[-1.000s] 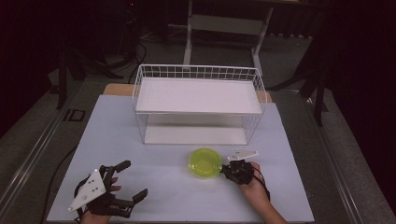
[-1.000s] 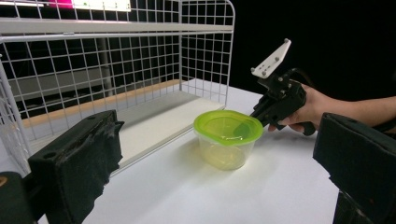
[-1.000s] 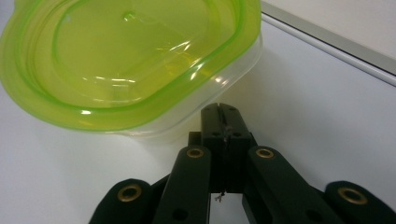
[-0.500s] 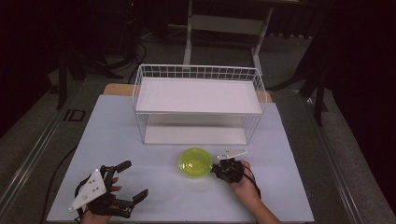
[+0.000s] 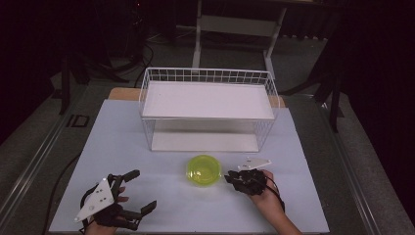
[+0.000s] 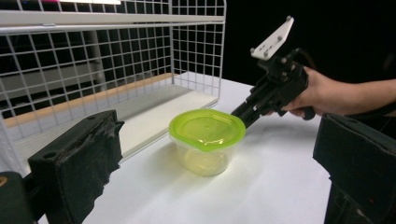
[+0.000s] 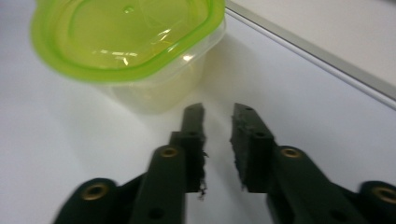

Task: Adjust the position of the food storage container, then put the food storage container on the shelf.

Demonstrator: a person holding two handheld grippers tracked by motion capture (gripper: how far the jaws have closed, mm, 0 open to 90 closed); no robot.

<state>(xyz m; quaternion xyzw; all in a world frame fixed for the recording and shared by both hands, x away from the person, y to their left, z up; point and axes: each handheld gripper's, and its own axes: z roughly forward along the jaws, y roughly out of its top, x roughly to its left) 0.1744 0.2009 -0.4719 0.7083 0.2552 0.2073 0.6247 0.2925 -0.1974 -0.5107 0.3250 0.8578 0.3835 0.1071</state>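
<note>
High view: lidded container (image 5: 204,169) upright, lid up, beside right tool (image 5: 230,178).

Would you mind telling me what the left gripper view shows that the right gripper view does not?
Left gripper view alone: the wire rack, the person's hand holding the right gripper, and the left gripper with jaws wide apart. Right gripper view alone: the right gripper's jaws up close, slightly parted, holding nothing. Both: the green-lidded container on the white table.

Left tongs (image 5: 138,192) jaws spread wide; right tongs (image 7: 217,114) narrowly parted, gripping nothing
</note>
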